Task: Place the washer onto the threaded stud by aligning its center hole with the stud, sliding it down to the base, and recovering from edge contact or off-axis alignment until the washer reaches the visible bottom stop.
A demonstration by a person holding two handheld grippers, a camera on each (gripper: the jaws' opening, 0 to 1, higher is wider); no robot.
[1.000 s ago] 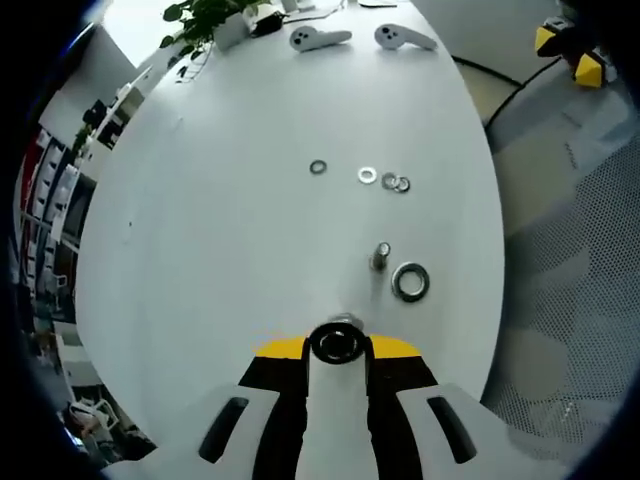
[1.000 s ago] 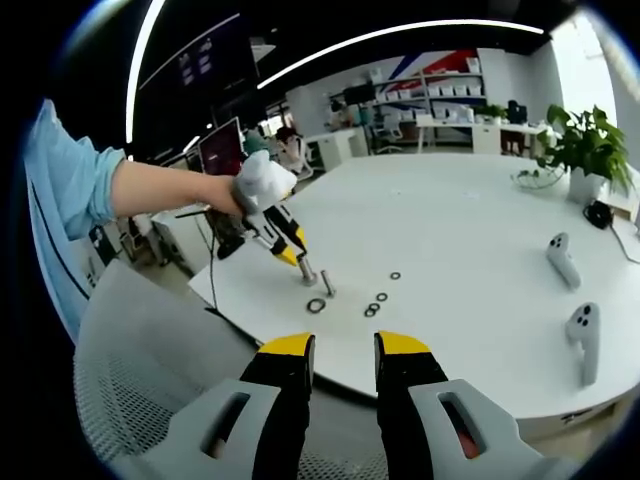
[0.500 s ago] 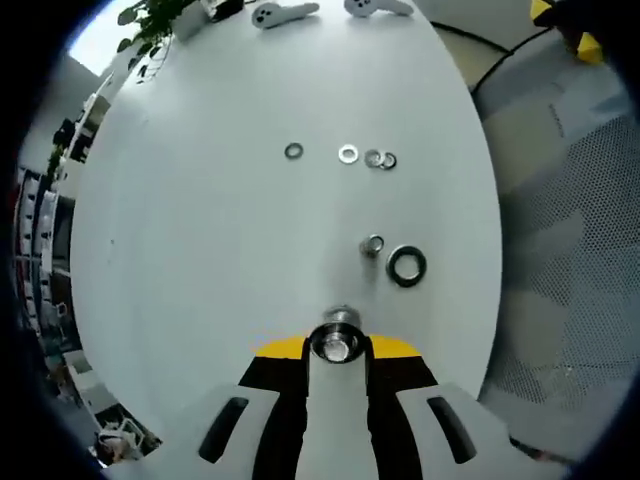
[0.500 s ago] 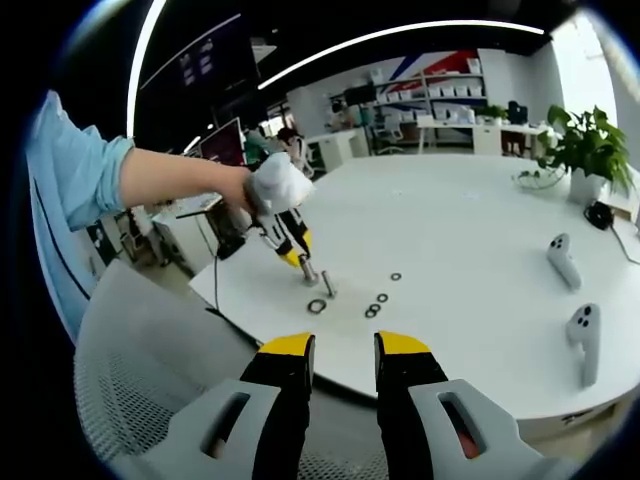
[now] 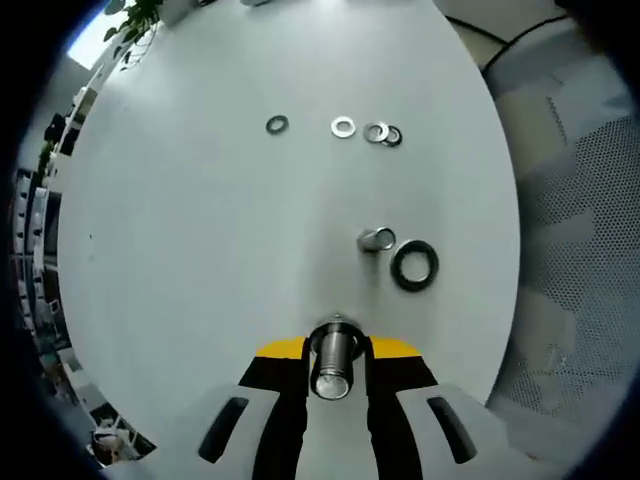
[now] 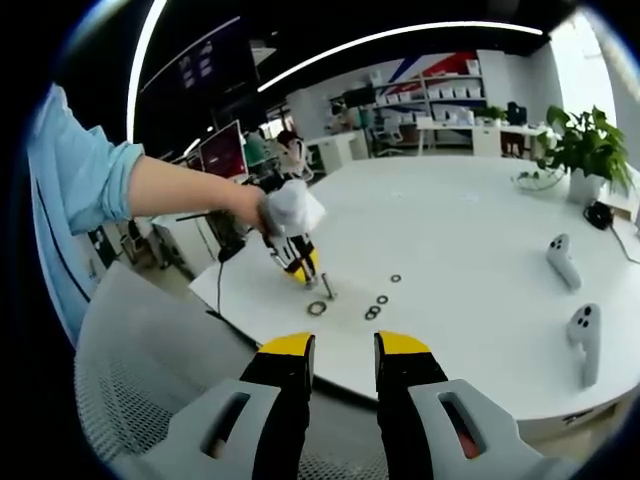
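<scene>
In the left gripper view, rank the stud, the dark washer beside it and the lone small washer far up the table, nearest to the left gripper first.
1. Stud: just ahead of the left gripper, slightly right.
2. Dark washer: right of the stud; nearly as close, so ranks 1 and 2 are hard to separate.
3. Lone small washer: far up the table, left end of the row.

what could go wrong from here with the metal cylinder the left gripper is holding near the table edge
1. The short metal cylinder clamped in the left gripper could slip, since only the jaw tips hold it.
2. The small threaded stud and large dark washer sit close to the white table's edge; a nudge might send the washer off.
3. The right gripper hangs open off the table, giving no support.
</scene>
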